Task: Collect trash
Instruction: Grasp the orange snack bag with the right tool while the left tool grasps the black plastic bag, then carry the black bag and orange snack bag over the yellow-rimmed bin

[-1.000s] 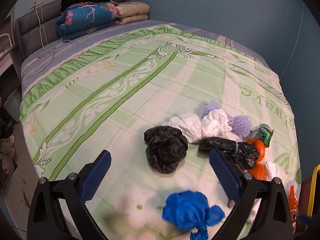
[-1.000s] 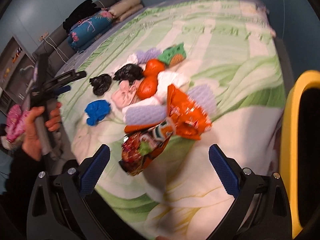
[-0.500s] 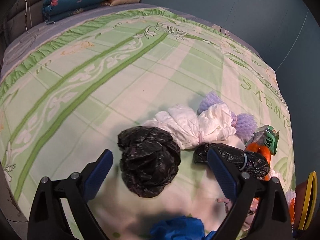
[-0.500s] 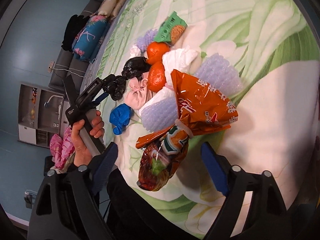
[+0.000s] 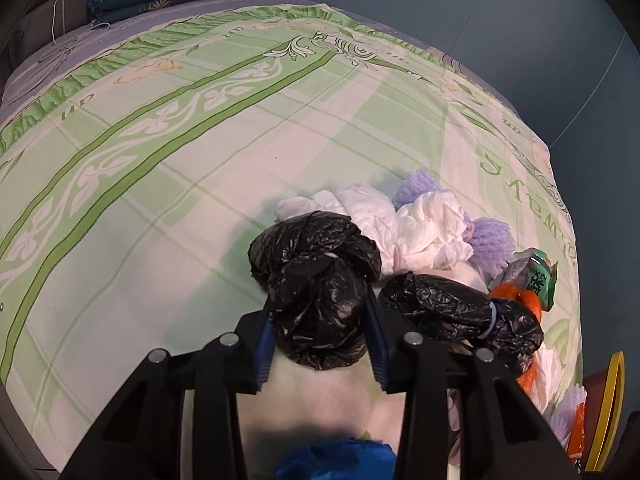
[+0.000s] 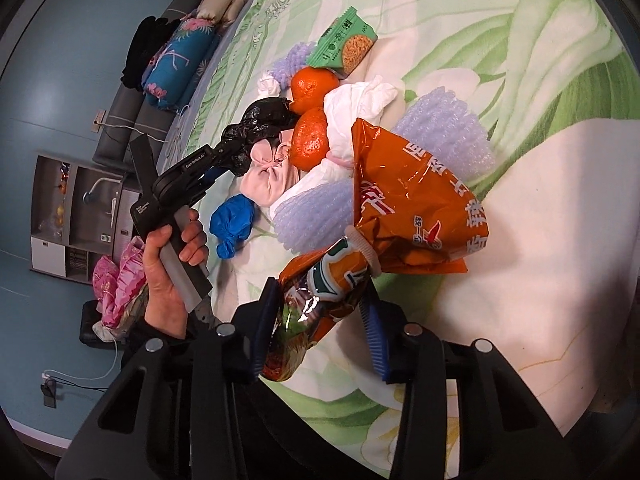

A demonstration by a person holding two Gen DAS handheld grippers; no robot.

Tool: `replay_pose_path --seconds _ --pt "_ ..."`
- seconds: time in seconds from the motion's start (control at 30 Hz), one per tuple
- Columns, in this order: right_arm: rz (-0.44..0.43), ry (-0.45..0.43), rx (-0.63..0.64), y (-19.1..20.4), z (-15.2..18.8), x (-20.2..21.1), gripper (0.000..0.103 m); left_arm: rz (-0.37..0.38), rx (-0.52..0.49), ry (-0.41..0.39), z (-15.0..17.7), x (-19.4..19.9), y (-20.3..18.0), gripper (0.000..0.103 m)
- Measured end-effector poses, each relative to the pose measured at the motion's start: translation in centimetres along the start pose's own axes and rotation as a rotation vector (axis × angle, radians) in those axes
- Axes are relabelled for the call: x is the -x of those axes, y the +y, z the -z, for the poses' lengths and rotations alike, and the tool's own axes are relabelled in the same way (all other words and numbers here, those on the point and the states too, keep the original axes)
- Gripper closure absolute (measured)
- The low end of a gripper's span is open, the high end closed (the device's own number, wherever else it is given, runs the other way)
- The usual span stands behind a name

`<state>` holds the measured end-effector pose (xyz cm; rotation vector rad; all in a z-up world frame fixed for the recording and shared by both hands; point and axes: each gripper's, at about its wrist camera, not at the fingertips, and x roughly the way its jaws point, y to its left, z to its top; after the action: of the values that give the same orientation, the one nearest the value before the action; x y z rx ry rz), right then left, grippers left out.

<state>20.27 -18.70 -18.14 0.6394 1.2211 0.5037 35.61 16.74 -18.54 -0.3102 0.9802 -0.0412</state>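
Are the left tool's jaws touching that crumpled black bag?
Touching. In the left wrist view the closing left gripper has both blue pads against the sides of the black bag, pinching it between them.

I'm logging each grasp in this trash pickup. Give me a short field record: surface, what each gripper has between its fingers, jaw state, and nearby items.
surface: green floral bedsheet
left gripper: jaws closing around a crumpled black plastic bag, pads against its sides
right gripper: jaws closing around the dark lower end of a tied orange snack bag, pads at its sides
beside left grasp: second black bag, white bags
in pile: two oranges, green noodle packet, blue bag
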Motion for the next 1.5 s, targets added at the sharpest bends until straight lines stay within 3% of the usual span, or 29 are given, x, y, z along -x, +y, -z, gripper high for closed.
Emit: replay_pose_path --seconds 0.23,0.5,0.77,1.5 --pt "0.056 -0.086 0.114 2.0 0.7 2.6 0.067 0.042 0.018 -0.043 0.7 2.7 0.1 0.068" --pt "0.054 -0.149 0.150 2.5 1.3 5.4 0.067 0.061 0.002 -0.133 0.8 8.1 -0.9 0.068" --pt "0.042 -0.205 0.165 2.6 2.4 8.3 0.067 0.084 -0.019 -0.175 2.5 11.9 -3.0 0.068" --pt "0.035 -0.438 0.158 0.2 4.4 18.9 0.067 0.260 -0.164 -0.242 8.2 18.1 -15.6 0.068"
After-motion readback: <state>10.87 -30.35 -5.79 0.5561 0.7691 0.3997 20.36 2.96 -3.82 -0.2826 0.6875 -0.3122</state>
